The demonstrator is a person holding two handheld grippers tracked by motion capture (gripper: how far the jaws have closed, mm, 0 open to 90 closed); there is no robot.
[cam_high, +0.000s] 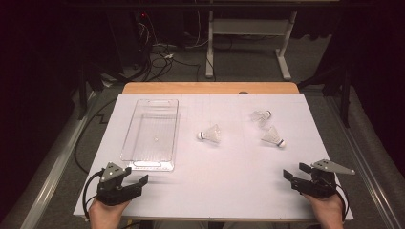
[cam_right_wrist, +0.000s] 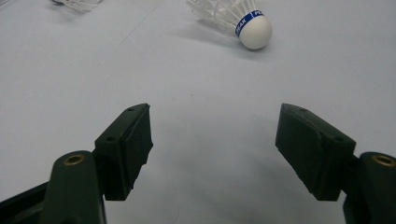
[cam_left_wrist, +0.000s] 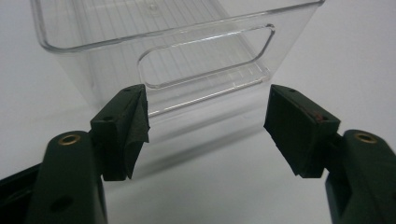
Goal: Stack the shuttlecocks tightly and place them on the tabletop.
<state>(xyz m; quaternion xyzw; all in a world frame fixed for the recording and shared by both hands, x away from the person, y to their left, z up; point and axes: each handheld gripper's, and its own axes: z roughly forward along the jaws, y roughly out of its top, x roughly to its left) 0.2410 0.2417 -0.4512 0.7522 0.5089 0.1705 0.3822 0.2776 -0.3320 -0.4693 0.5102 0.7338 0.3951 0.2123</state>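
Observation:
Three white shuttlecocks lie on the white table: one [cam_high: 211,135] in the middle, one [cam_high: 274,137] to its right and one [cam_high: 261,116] behind that. A clear plastic bin [cam_high: 151,134] stands empty at the left. My left gripper [cam_high: 134,176] rests near the front left edge, open, just short of the bin's near end wall [cam_left_wrist: 205,60] with its handle slot. At the front right, my right gripper [cam_high: 295,171] is open with nothing between its jaws; the nearest shuttlecock [cam_right_wrist: 236,16] lies ahead of it, cork toward the right.
A wooden strip [cam_high: 210,88] borders the table's far edge. Beyond it stand a white frame [cam_high: 248,43] and loose cables [cam_high: 162,57] on the dark floor. Bare table surface [cam_high: 215,181] lies between the two grippers.

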